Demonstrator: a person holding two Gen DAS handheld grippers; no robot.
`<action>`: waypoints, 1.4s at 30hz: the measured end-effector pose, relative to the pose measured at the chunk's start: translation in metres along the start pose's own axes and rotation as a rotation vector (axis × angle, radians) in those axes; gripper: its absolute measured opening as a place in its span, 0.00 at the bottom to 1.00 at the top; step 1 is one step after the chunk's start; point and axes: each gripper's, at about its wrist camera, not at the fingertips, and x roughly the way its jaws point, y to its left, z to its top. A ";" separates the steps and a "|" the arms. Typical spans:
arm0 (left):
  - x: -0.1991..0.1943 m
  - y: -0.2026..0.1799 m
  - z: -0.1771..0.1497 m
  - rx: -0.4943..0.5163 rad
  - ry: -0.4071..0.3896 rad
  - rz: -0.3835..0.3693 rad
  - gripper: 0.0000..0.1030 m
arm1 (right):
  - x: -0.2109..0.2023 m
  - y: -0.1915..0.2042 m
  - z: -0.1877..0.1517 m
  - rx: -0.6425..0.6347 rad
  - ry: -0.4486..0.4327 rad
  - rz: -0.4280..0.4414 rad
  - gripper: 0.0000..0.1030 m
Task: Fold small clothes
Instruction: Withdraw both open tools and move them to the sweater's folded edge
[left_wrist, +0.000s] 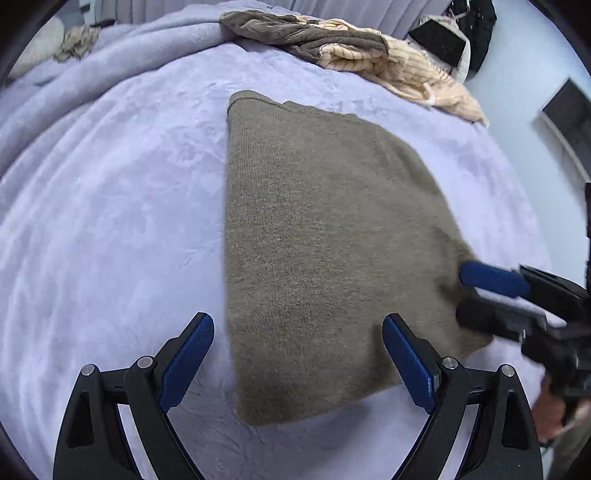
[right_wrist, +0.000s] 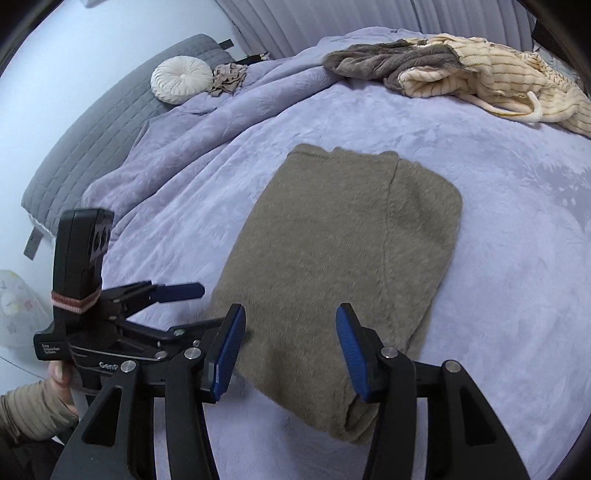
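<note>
A folded olive-brown knit sweater lies mid-frame on the lavender plush blanket. The left gripper and right gripper both stand apart, gripping nothing.

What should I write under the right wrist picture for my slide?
Open right gripper over a folded brown sweater on a lavender blanket, left gripper open beside it.
</note>
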 end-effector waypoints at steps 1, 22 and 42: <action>0.005 -0.002 -0.001 0.007 0.011 0.017 0.90 | 0.004 0.000 -0.006 0.000 0.013 -0.017 0.53; -0.020 0.012 0.030 0.025 -0.044 0.059 0.90 | -0.036 -0.021 -0.018 0.099 -0.121 -0.152 0.58; 0.019 0.087 0.116 -0.148 0.077 -0.121 0.90 | -0.021 -0.128 0.037 0.300 -0.093 -0.264 0.76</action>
